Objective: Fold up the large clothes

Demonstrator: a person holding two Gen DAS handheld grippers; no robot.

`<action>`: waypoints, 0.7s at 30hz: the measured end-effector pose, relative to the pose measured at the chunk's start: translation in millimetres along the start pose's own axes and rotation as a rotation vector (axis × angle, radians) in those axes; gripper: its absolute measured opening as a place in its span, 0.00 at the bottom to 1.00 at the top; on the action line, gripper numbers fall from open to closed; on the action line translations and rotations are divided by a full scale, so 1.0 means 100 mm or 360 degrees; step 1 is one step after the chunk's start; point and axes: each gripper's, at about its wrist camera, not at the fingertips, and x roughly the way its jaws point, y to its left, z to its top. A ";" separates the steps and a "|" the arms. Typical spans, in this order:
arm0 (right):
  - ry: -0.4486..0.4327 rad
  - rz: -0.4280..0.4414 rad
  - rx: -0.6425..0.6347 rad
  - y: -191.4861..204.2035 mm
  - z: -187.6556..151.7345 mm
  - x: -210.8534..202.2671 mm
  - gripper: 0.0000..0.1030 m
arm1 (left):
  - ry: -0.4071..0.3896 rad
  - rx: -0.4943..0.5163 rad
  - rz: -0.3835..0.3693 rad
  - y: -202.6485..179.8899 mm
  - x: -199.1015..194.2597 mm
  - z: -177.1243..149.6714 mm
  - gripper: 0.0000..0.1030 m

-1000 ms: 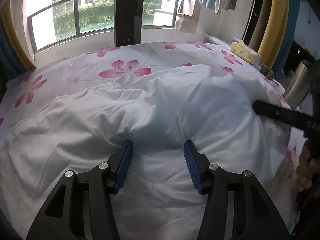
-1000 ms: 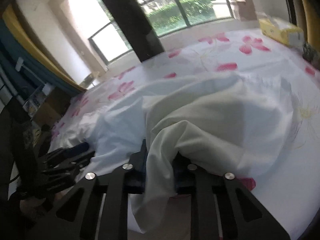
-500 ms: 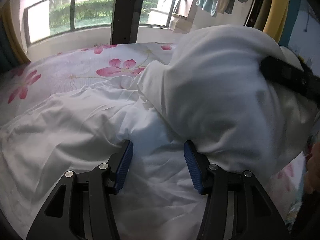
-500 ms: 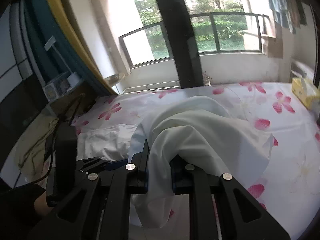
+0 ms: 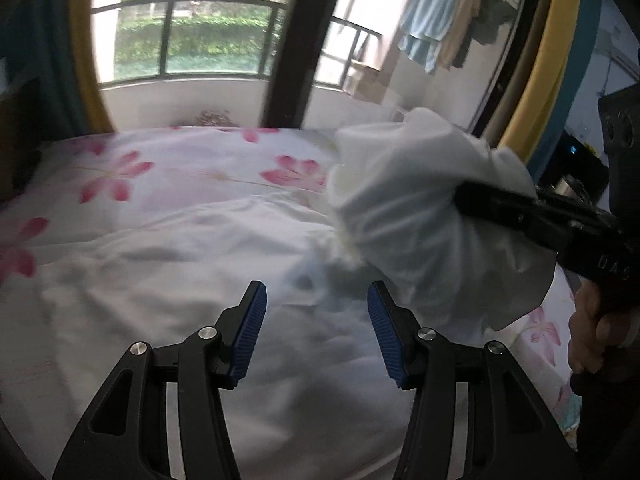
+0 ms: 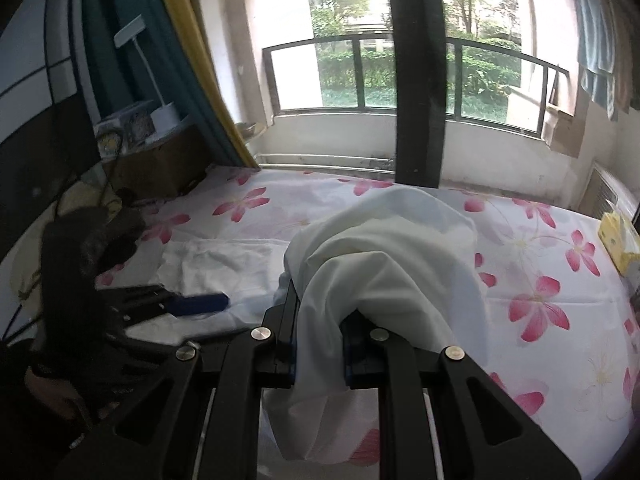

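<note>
Right gripper (image 6: 320, 344): pinched tight on a bunch of the white garment (image 6: 384, 256), which it holds lifted off the bed; loose cloth hangs down between and below its jaws.
Left gripper (image 5: 316, 328): jaws spread wide, nothing between the blue pads (image 5: 250, 332), hovering just above the part of the garment lying on the bed.
Garment: part of it bunched in the air at the right gripper, the rest spread flat and wrinkled on the bed (image 6: 552, 280) (white on a white floral sheet, so its edges are hard to trace).
Hand (image 5: 588, 332): bare fingers wrapped round the right gripper's handle, at the edge of the left view.
Tissue box (image 6: 618, 244): yellow, at the bed's right edge, well apart from the garment.
</note>
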 end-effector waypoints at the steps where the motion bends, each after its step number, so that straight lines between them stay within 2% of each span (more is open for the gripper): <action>1: 0.0007 0.0005 -0.0009 0.04 0.00 0.02 0.15 | -0.0007 -0.0006 0.0016 0.05 -0.04 -0.02 0.54; 8: 0.0094 0.0064 -0.0107 0.43 0.02 0.26 0.15 | -0.0075 -0.0093 0.0104 0.44 -0.34 -0.10 0.54; 15: 0.0191 0.0155 -0.0165 0.74 -0.01 0.49 0.17 | -0.0075 -0.0140 0.0125 0.69 -0.47 -0.21 0.54; 21: 0.0284 0.0268 -0.0210 1.01 -0.08 0.66 0.18 | -0.0100 -0.0189 0.0188 0.91 -0.63 -0.29 0.54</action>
